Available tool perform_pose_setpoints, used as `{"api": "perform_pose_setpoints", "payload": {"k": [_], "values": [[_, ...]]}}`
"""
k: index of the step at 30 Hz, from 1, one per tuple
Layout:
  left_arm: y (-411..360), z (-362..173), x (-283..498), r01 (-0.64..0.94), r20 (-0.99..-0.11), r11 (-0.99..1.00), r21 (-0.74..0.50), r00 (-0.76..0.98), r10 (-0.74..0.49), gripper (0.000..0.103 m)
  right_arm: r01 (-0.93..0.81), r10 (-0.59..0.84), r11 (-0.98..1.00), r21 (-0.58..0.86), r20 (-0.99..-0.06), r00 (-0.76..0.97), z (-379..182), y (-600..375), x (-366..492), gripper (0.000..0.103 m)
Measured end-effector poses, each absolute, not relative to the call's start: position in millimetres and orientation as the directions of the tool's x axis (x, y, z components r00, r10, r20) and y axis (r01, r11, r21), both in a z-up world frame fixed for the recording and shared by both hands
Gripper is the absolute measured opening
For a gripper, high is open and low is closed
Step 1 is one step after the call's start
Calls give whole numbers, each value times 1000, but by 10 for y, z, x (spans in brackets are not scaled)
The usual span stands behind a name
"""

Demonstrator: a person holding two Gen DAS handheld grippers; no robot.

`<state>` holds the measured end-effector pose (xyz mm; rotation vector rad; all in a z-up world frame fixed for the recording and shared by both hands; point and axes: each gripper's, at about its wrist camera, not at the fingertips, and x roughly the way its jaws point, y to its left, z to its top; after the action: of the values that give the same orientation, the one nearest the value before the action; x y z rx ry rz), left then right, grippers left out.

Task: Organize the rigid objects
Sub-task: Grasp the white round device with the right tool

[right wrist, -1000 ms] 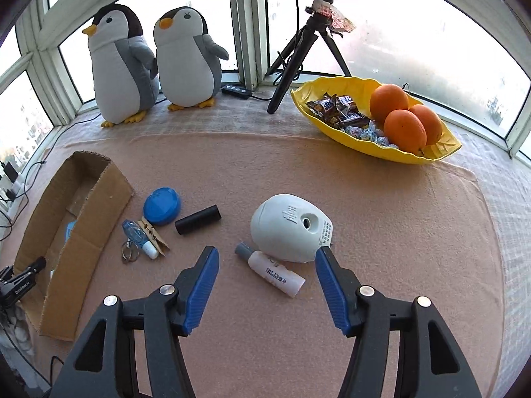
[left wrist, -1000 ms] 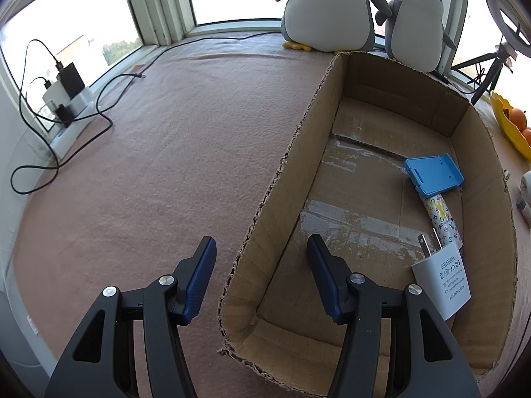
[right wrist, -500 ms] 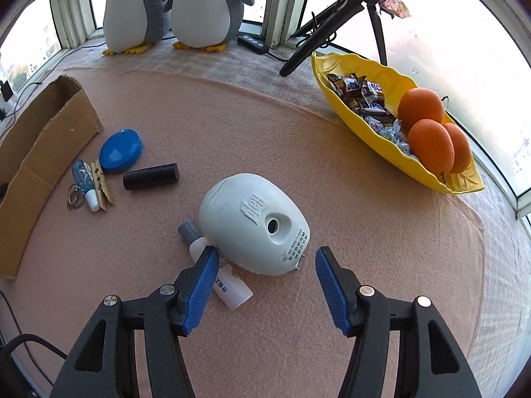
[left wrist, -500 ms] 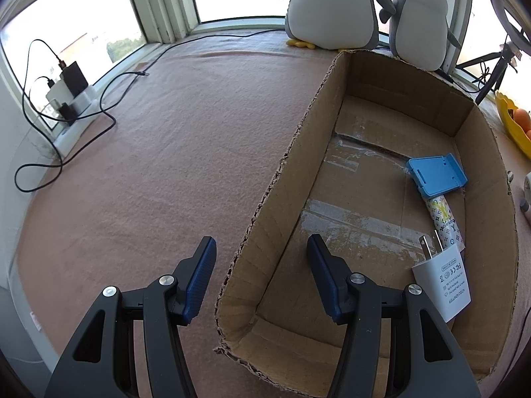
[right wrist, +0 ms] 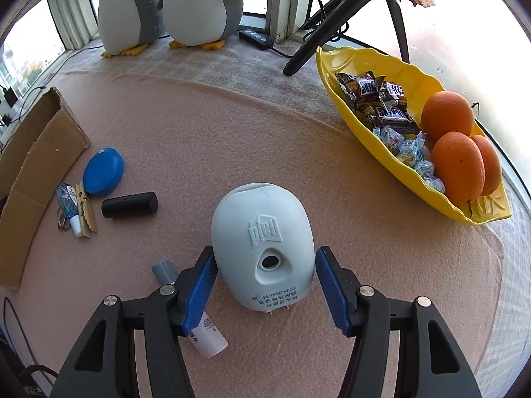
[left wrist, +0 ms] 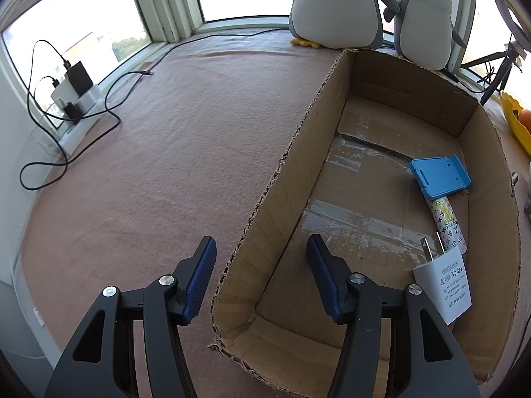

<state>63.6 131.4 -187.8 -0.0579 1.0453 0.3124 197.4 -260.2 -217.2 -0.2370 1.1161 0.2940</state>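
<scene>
Left wrist view: the left gripper hangs with its jaws apart astride the near left wall of the cardboard box, one blue pad outside, one inside; the pads press on nothing.
Box contents: a white charger plug with two metal prongs sits just right of the inner finger, against the right wall; beyond it a patterned tube, and over that tube's far end a blue plastic stand.
Box look: raw brown corrugated card, ragged cut rim, glossy tape strips across the floor.
Surface: a pinkish-brown felt-like mat.

Right wrist view: the right gripper sits spread around the white dome device; the blue ribbed pads flank its lower sides, the left pad right at the shell, the right one just clear of it, no squeeze visible.
Device look: smooth matte egg-shaped shell, raised logo, a round dark hole below it, printed text and two small pins at the near edge.
Near the left finger: a small white bottle with a grey cap, lying partly under that finger.
Further left: a black cylinder, a blue round lid, a small blue-and-white tube on a card, all close to the box's outer wall.
Far right: a glossy yellow leaf-shaped dish with oranges and wrapped sweets.
</scene>
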Motion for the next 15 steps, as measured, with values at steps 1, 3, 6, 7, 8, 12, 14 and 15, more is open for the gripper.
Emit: {"api": "perform_pose_setpoints", "payload": {"k": [1, 3, 6, 7, 8, 12, 14, 15], "values": [[1312, -1876, 637, -281, -858, 954, 103, 461, 228, 57, -345, 127, 938, -23, -906, 405, -2180, -2619, 1997, 57], [1309, -1874, 640, -282, -858, 954, 105, 459, 230, 57, -337, 145, 941, 0, -903, 404, -2189, -2648, 2024, 57], [1300, -1875, 645, -284, -858, 953, 109, 458, 234, 57, -335, 155, 942, 14, -904, 399, -2209, -2644, 2058, 57], [1296, -1875, 647, -284, -857, 952, 111, 458, 236, 57, -336, 153, 942, 12, -906, 396, -2223, -2637, 2068, 56], [1293, -1875, 649, -283, -857, 952, 113, 457, 238, 57, -337, 146, 942, 6, -908, 392, -2243, -2625, 2083, 56], [1296, -1876, 652, -283, -857, 952, 113, 457, 238, 57, -325, 149, 946, 16, -909, 389, -2280, -2614, 2112, 52], [1294, -1874, 651, -284, -857, 952, 111, 458, 236, 57, -312, 147, 950, 18, -907, 394, -2283, -2618, 2107, 52], [1296, -1873, 651, -284, -857, 952, 111, 458, 236, 57, -310, 145, 951, 17, -907, 396, -2283, -2617, 2099, 52]]}}
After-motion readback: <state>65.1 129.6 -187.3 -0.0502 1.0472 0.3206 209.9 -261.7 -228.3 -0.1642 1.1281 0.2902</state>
